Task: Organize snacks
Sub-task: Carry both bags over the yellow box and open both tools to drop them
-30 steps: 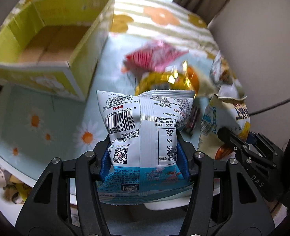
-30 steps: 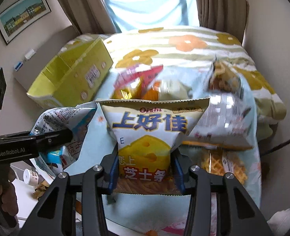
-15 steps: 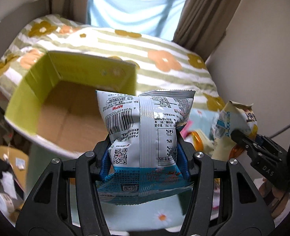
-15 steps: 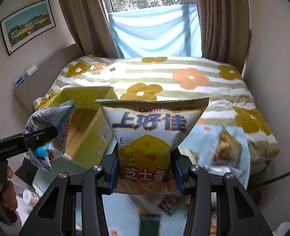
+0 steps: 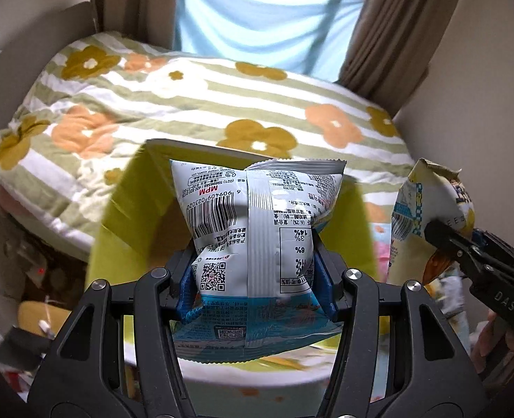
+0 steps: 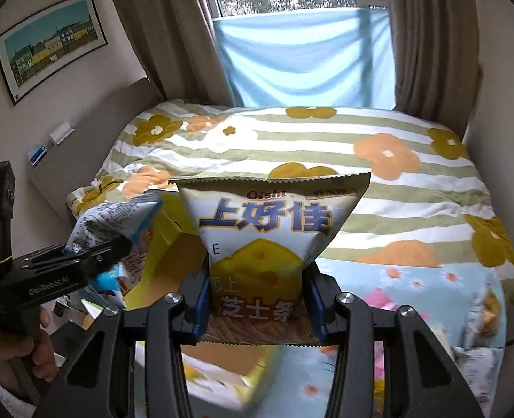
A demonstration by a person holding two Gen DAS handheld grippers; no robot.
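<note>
My left gripper (image 5: 257, 278) is shut on a white and blue snack bag (image 5: 257, 230), its printed back with barcode facing the camera. It hangs above the open yellow-green cardboard box (image 5: 128, 216). My right gripper (image 6: 257, 299) is shut on a white cheese-stick bag (image 6: 267, 237) with a yellow cheese picture. That cheese-stick bag (image 5: 427, 209) also shows at the right of the left wrist view, and the white and blue bag (image 6: 117, 223) at the left of the right wrist view, over the box (image 6: 173, 244).
A bed with a striped flower quilt (image 6: 326, 146) lies behind the box. A light blue flowered cloth (image 6: 413, 278) at the right carries more snack packets (image 6: 487, 313). Curtains and a window are at the back; floor clutter (image 5: 30, 271) lies left.
Both grippers have risen and travelled with their bags from the snack pile on the blue cloth to above the yellow-green box, which now lies right beneath them.
</note>
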